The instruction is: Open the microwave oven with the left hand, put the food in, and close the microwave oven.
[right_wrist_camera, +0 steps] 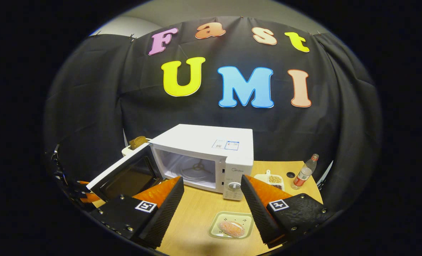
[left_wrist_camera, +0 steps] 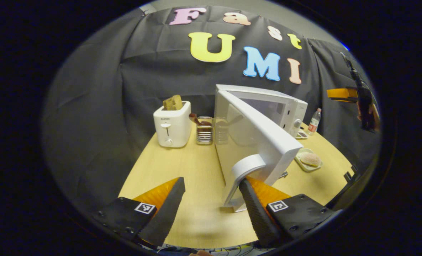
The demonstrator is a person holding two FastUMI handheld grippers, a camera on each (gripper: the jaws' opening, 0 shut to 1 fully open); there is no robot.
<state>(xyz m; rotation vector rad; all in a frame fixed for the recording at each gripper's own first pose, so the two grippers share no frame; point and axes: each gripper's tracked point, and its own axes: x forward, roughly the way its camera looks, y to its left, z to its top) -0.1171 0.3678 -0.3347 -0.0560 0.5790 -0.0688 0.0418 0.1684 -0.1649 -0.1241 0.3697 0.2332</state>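
One of three steps looks done: microwave [right_wrist_camera: 211, 156] door [left_wrist_camera: 264, 138] is swung wide, cavity with its turntable exposed in the right gripper view. Food in and door shut are both left.

My left gripper [left_wrist_camera: 211, 202]: jaws apart, not clamped on anything. Right finger sits at or just beside the round door handle [left_wrist_camera: 248, 167]; can't tell if it touches.

My right gripper [right_wrist_camera: 212, 209]: jaws apart, empty, hovering over the near table [right_wrist_camera: 196, 220].

Food [right_wrist_camera: 231, 228] sits untouched on its small tray [right_wrist_camera: 216, 233], near edge of the table, in front of the microwave's control panel, between my right fingers in view.

Toaster [left_wrist_camera: 172, 124] stands far left, bottle [right_wrist_camera: 304, 172] far right, both apart from the work.

Next, my guess: right gripper drops onto the tray or the food.
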